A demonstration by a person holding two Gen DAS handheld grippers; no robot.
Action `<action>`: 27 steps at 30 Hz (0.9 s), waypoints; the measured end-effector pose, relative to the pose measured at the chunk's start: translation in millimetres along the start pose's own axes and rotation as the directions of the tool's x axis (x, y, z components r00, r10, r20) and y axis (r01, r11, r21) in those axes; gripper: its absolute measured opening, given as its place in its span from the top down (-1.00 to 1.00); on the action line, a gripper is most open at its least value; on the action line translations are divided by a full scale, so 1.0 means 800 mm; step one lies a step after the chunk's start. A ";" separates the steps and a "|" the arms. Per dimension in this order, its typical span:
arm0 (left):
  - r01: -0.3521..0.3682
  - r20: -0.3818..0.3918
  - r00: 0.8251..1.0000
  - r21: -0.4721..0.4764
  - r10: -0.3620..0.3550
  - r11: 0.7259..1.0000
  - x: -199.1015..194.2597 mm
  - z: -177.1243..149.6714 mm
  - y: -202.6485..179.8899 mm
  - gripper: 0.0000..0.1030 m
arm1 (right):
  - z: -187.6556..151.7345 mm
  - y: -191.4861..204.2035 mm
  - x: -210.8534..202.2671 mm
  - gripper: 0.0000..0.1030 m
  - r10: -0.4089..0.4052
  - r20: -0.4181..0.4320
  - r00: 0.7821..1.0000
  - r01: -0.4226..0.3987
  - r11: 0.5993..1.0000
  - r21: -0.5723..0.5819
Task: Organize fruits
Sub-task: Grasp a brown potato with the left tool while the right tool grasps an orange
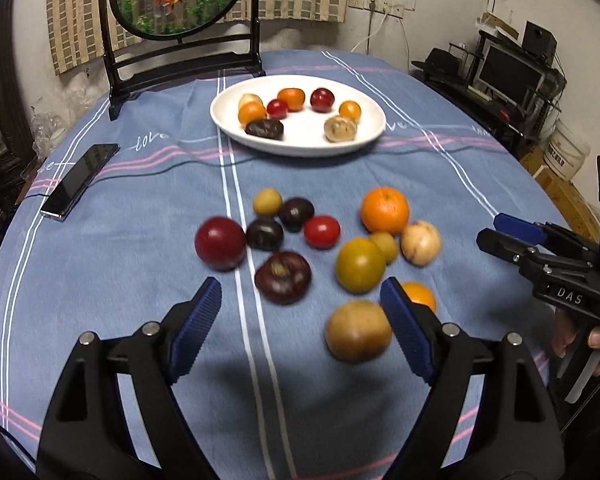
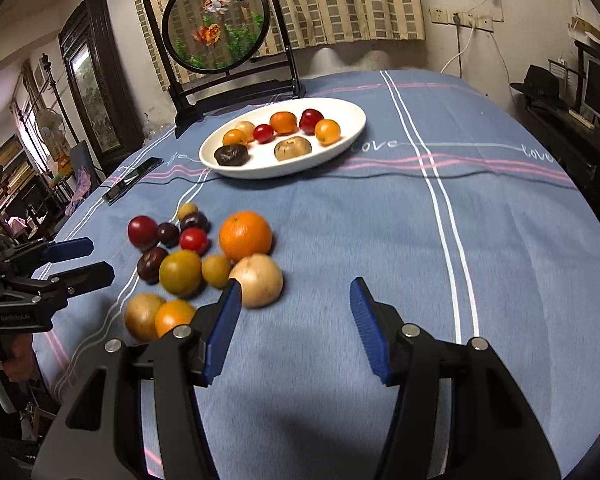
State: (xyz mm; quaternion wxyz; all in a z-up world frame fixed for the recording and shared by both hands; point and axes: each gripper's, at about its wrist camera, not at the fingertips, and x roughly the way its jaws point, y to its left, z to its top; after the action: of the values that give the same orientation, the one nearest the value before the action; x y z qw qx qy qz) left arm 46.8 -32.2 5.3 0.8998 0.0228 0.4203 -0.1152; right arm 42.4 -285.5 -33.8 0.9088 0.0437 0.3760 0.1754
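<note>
Fruits [image 1: 320, 248] are seen loose on the blue cloth [image 1: 140, 280], w/ eight already on the white plate [image 1: 300, 148]. Left view: left gripper [image 1: 300, 308] is spread wide, empty, dark plum [image 1: 283, 277] betw. its pads. Right view: right gripper [image 2: 296, 304] gapes empty beside pale fruit [image 2: 258, 280]. Pick step judged underway; centring, then closing, is needed next.

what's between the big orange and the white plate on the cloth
Nothing: in the right wrist view the stretch from the big orange to the white plate is bare blue cloth with pink stripes.
</note>
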 end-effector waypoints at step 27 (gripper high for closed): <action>0.106 -0.121 0.988 0.090 -0.095 0.990 0.050 -0.043 -0.034 0.14 | -0.026 0.024 -0.003 -0.14 0.064 -0.032 0.997 -0.065 0.997 -0.031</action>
State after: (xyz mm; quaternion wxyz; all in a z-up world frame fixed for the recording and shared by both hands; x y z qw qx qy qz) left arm 39.9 -61.8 -46.0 0.8646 0.0515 0.4666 -0.1790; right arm 20.5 -269.3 -43.0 0.8972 0.0387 0.3857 0.2115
